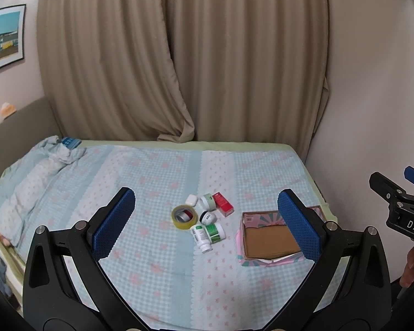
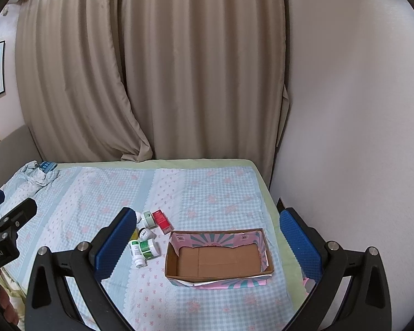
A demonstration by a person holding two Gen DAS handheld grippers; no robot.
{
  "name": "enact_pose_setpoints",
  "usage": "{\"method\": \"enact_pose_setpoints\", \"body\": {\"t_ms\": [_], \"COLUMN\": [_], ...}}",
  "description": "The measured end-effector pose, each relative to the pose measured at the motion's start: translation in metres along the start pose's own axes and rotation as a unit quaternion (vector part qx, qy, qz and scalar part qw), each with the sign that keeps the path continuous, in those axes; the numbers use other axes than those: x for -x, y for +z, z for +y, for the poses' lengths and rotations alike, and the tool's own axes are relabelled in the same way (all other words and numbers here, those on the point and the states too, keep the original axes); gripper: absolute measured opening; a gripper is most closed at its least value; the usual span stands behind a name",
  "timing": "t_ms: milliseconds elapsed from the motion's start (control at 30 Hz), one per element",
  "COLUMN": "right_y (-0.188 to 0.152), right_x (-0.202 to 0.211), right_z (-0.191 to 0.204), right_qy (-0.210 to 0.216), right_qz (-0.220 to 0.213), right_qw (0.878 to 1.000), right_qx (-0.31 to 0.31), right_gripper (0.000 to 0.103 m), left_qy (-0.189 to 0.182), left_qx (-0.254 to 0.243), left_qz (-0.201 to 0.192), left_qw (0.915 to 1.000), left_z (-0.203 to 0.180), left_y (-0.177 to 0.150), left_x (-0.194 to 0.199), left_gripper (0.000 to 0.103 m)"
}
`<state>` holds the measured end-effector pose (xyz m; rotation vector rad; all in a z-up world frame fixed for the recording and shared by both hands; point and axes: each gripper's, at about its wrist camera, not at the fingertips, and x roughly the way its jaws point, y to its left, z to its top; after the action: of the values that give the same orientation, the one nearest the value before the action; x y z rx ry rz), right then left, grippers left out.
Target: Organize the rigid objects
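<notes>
A cluster of small items lies on the bed: a yellow tape roll (image 1: pixel 183 216), a white earbud case (image 1: pixel 191 200), a red box (image 1: pixel 222 203), a green-labelled jar (image 1: pixel 207 202), a small white jar (image 1: pixel 207 217), a white pill bottle (image 1: pixel 201 238) and a green-labelled bottle (image 1: pixel 214 232). An open cardboard box (image 2: pixel 219 256) with a pink and teal pattern stands empty to their right. My left gripper (image 1: pixel 207 220) is open and empty, held above the bed short of the cluster. My right gripper (image 2: pixel 207 244) is open and empty, short of the box.
The bed (image 1: pixel 157 264) has a blue checked cover with pink flowers. A crumpled quilt (image 1: pixel 36 171) lies at the far left. Beige curtains (image 1: pixel 179 55) hang behind the bed and a white wall (image 2: pixel 358 138) runs along its right side.
</notes>
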<state>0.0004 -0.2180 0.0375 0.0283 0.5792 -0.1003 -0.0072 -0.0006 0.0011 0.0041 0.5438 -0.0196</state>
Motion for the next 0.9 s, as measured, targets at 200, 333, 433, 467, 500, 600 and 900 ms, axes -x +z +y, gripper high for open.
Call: {"method": "enact_pose_setpoints", "body": {"t_ms": [200,333,433,467,500,600,900], "right_y": [0.004,0.006,0.007,0.005,0.006,0.002,-0.007], "right_x": [-0.005,-0.013,-0.022,-0.021,-0.024,-0.025,-0.031], "right_z": [-0.002,-0.003,-0.001,-0.001,-0.001,0.0,0.007], "right_qy": [0.002,0.001,0.003,0.002,0.002,0.002,0.006], "right_qz": [-0.005,-0.009,-0.007,-0.008,-0.008,-0.009,-0.012], "right_qw": [1.0,1.0,1.0,1.0,1.0,1.0,1.0], "right_qx": [-0.001,0.0,-0.002,-0.002,-0.002,-0.002,0.003], "right_gripper": [0.103,0.103,0.103,0.103,0.103,0.103,0.103], "left_qy": [0.002,0.0,0.004,0.004,0.004,0.002,-0.001], "left_qx": [0.0,0.006,0.006,0.007,0.007,0.01,0.013], "left_qz": [-0.007,-0.016,-0.017,-0.017,-0.016,-0.015,-0.014], "left_qw": [1.0,0.9999,0.9998,0.9998,0.9998,0.9998,0.9998], "left_z": [0.0,0.001,0.002,0.002,0.003,0.005,0.01], "left_y": [-0.001,-0.003,-0.004,-0.003,-0.004,-0.003,-0.004], "left_x": [0.003,0.007,0.008,0.008,0.007,0.006,0.005], "left_gripper": [0.102,0.102,0.102,0.102,0.102,0.102,0.102]}}
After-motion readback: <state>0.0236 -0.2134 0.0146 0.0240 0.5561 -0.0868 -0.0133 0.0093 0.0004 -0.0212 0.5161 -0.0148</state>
